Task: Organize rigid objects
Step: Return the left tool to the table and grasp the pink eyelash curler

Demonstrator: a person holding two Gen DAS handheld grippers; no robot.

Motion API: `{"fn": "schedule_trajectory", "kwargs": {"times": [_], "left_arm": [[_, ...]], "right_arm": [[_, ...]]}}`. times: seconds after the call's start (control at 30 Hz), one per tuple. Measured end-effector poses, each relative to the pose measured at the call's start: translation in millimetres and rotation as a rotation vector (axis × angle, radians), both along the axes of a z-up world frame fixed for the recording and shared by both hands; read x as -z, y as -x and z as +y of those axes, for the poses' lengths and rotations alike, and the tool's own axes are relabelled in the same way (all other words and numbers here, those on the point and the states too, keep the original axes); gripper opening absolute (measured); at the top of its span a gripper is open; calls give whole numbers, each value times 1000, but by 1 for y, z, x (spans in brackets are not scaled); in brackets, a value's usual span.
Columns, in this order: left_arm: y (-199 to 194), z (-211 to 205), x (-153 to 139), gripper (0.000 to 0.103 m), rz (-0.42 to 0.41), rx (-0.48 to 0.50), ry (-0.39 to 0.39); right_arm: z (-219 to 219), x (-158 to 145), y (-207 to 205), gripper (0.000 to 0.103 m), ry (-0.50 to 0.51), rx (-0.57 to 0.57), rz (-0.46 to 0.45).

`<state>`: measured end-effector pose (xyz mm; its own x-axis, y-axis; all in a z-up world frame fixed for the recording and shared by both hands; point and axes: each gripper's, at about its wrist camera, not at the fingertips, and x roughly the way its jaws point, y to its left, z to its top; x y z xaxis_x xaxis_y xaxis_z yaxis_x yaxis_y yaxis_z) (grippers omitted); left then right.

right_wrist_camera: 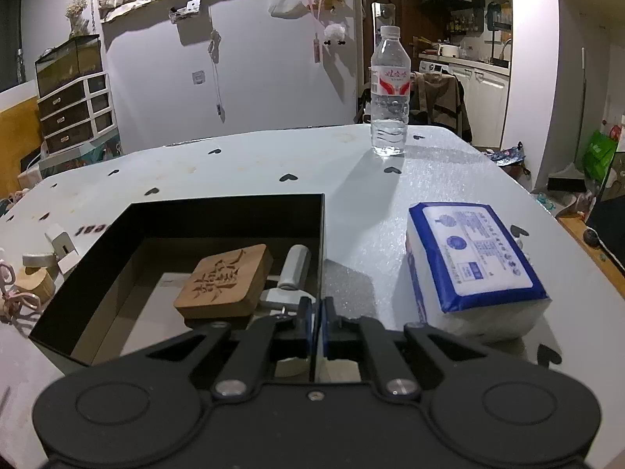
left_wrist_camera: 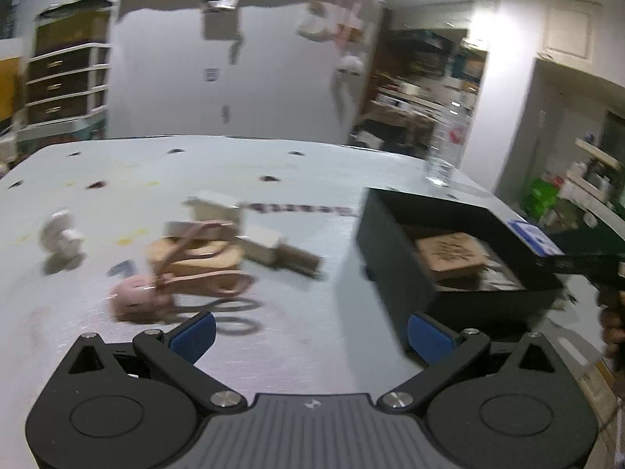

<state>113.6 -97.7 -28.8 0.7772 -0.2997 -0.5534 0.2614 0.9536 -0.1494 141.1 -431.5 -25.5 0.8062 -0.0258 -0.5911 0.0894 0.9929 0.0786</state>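
Pinching the black box's (right_wrist_camera: pixel 218 211) near wall at lower centre, the right hand-held gripper (right_wrist_camera: pixel 316 326) is pressed together; a carved wooden block (right_wrist_camera: pixel 224 281) lies inside. Left hand-held gripper (left_wrist_camera: pixel 310 336) spread wide.

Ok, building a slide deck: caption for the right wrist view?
Right gripper shut on the black box wall; carved wooden block inside, tissue pack beside.

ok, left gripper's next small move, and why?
Probably ease the open, empty left gripper forward-left to the pink item, the nearest loose piece, while the right gripper clamps the black box wall. The carved wooden block is already boxed.
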Motion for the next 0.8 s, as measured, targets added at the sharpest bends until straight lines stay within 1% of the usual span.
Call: {"fn": "schedule_trajectory", "kwargs": {"times": [0.13, 0.3, 0.4, 0.5, 0.6, 0.63, 0.8], "left_arm": [[-5, 21, 7, 103, -4, -72, 1], [-18, 43, 14, 103, -10, -160, 2], [-28, 53, 17, 103, -36, -207, -4], [-40, 63, 19, 103, -52, -237, 4], [-53, 71, 22, 103, -41, -265, 59], [-56, 71, 22, 103, -37, -269, 66], [-72, 65, 31, 103, -27, -270, 19]], "right_arm": [[4, 1, -1, 5, 36, -12, 13], [3, 7, -2, 6, 24, -11, 30], [4, 8, -1, 6, 23, -9, 25], [4, 8, 0, 6, 29, -13, 23], [4, 9, 0, 6, 27, -12, 18], [4, 9, 0, 6, 27, -11, 17], [5, 9, 1, 6, 35, -11, 16]]}}
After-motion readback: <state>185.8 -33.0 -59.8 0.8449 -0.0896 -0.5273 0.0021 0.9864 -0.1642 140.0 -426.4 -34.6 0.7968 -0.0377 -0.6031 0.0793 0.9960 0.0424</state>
